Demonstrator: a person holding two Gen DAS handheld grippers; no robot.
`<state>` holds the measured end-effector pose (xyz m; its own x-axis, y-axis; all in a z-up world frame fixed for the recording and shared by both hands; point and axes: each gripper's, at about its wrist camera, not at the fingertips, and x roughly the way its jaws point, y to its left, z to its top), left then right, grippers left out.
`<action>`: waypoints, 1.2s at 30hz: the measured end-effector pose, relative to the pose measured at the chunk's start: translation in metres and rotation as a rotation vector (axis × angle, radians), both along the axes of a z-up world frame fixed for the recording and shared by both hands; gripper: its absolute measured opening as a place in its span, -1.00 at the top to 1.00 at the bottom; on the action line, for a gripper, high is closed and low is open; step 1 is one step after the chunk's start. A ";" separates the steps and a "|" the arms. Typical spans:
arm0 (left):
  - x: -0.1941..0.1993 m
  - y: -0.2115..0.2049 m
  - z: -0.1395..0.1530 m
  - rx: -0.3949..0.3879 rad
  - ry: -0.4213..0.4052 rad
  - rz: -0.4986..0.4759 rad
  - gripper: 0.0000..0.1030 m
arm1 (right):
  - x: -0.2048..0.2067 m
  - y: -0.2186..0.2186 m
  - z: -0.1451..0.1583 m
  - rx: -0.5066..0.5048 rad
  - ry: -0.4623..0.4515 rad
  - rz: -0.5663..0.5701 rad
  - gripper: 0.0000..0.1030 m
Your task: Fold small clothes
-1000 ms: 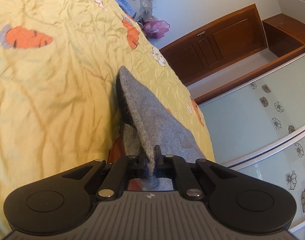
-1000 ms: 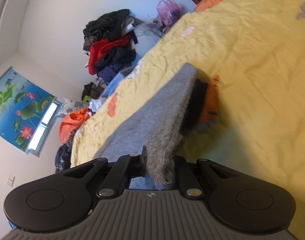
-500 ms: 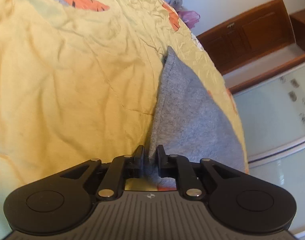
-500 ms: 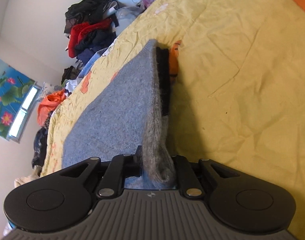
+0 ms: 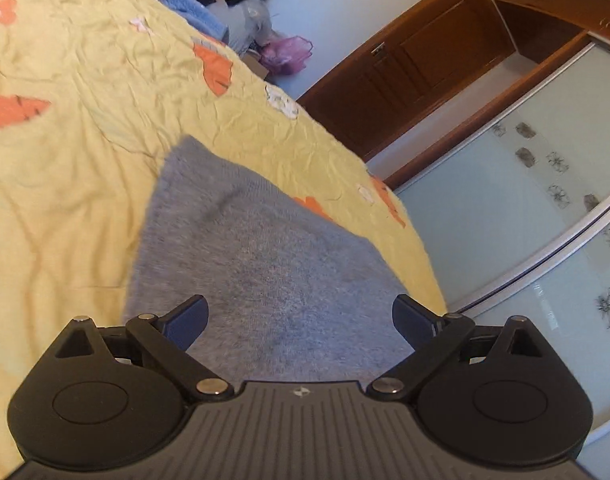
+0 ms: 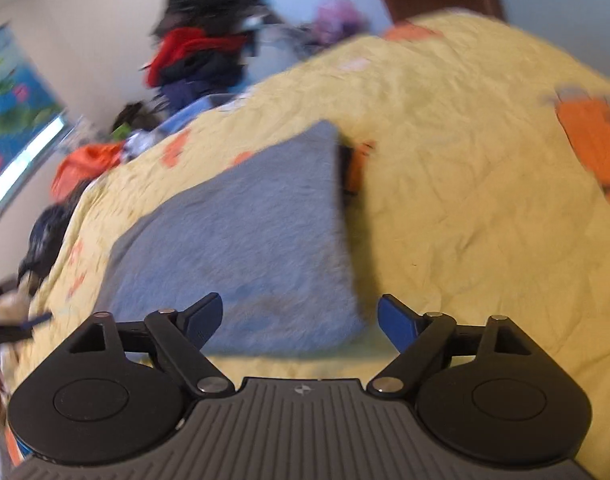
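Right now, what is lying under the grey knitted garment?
The grey garment lies on the yellow bedcover. A dark and orange strip shows at its far edge; the rest underneath is covered.

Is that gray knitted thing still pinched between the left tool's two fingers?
No, the left gripper is opening, its fingers wide apart, and the gray garment lies flat on the yellow bedspread, touching neither finger.

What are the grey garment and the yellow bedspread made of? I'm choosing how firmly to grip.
Grey garment: looks like soft fuzzy knit, wool or fleece; matte, fine ribbing, hairy edges. Yellow bedspread: appears to be thin woven cotton with printed orange shapes; crinkled all over, matte.
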<state>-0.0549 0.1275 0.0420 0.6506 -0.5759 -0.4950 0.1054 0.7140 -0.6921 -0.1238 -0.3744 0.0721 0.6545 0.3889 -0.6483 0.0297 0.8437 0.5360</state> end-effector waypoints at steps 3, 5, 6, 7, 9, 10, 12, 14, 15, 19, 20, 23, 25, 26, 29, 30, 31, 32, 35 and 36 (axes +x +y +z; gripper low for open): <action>0.025 -0.020 -0.030 -0.072 0.014 -0.060 -0.93 | 0.008 0.002 -0.019 -0.004 0.008 0.009 -0.54; 0.035 -0.032 -0.053 -0.014 0.066 -0.067 -0.92 | 0.002 0.013 -0.015 -0.135 -0.011 0.045 -0.16; 0.036 -0.034 -0.062 0.012 0.054 -0.080 -0.92 | -0.001 0.015 -0.014 -0.180 -0.008 0.059 -0.10; 0.033 -0.036 -0.061 0.044 0.008 -0.094 -0.92 | -0.006 0.014 -0.011 -0.202 -0.008 0.071 -0.08; 0.031 -0.038 -0.053 0.091 0.021 -0.099 -0.92 | -0.015 0.013 -0.001 -0.273 -0.024 0.073 -0.11; 0.029 -0.036 -0.044 0.088 0.015 -0.075 -0.93 | -0.018 0.013 0.007 -0.318 -0.054 0.076 -0.18; 0.030 -0.036 -0.025 0.080 -0.052 -0.050 -0.95 | -0.017 0.021 0.023 -0.399 -0.126 0.070 -0.35; 0.042 -0.043 -0.006 0.142 -0.090 0.023 -1.00 | -0.002 0.033 0.035 -0.423 -0.184 0.080 -0.39; 0.052 -0.048 -0.002 0.170 -0.080 0.055 -1.00 | 0.010 0.042 0.038 -0.429 -0.210 0.094 -0.40; 0.106 -0.074 -0.009 0.303 -0.033 0.107 -1.00 | 0.079 0.077 0.039 -0.375 -0.206 0.140 -0.51; 0.117 -0.081 -0.011 0.351 -0.045 0.109 -1.00 | 0.096 0.084 0.037 -0.361 -0.197 0.140 -0.53; 0.143 -0.092 -0.019 0.463 -0.068 0.150 -1.00 | 0.142 0.103 0.030 -0.401 -0.190 0.105 -0.53; 0.162 -0.088 -0.027 0.467 -0.019 0.171 -1.00 | 0.168 0.108 0.019 -0.397 -0.160 0.093 -0.53; 0.168 -0.086 -0.030 0.477 -0.006 0.169 -1.00 | 0.178 0.110 0.014 -0.398 -0.157 0.084 -0.52; 0.182 -0.087 -0.041 0.554 -0.013 0.169 -1.00 | 0.198 0.111 -0.007 -0.482 -0.126 0.067 -0.53; 0.184 -0.089 -0.046 0.589 -0.033 0.161 -1.00 | 0.201 0.109 -0.016 -0.495 -0.114 0.063 -0.53; 0.183 -0.093 -0.050 0.624 -0.067 0.157 -1.00 | 0.198 0.108 -0.023 -0.492 -0.133 0.060 -0.60; 0.182 -0.096 -0.053 0.643 -0.087 0.149 -1.00 | 0.194 0.107 -0.026 -0.494 -0.163 0.062 -0.64; 0.184 -0.094 -0.054 0.625 -0.099 0.166 -1.00 | 0.185 0.111 -0.027 -0.516 -0.183 0.047 -0.70; 0.186 -0.092 -0.055 0.616 -0.097 0.171 -1.00 | 0.181 0.113 -0.026 -0.532 -0.188 0.040 -0.70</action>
